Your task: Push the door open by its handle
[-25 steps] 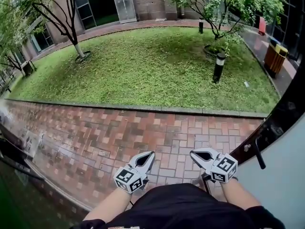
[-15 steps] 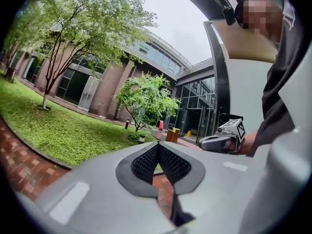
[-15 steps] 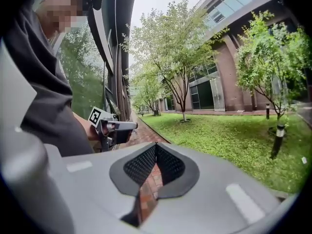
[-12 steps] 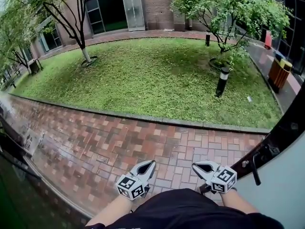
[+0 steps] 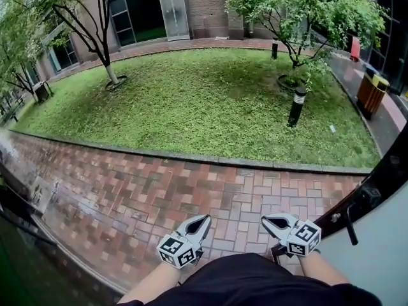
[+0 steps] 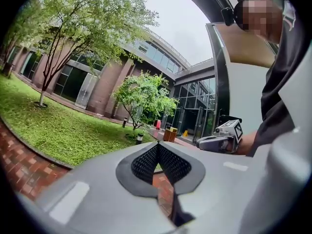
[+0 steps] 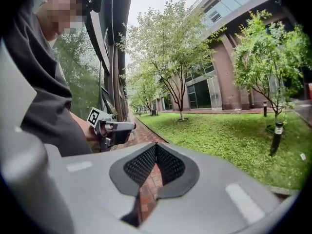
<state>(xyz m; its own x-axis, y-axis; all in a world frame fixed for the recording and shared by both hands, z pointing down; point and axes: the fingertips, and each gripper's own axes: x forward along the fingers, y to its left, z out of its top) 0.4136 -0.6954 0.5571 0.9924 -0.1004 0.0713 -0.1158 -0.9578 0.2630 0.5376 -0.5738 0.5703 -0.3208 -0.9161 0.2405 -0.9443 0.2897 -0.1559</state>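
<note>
A dark, roughly upright door handle (image 5: 350,217) lies just right of the right gripper (image 5: 266,220), farther from the left gripper (image 5: 204,220); both grippers are closed and empty.

We count two grippers: left gripper (image 5: 204,219), right gripper (image 5: 265,220). One door (image 5: 376,257), one handle (image 5: 351,224). Three trees: far-left tree (image 5: 14,46), left tree (image 5: 104,56), right tree (image 5: 306,5). Two bollards: near bollard (image 5: 296,107), far bollard (image 5: 275,49). One bin (image 5: 370,93).
</note>
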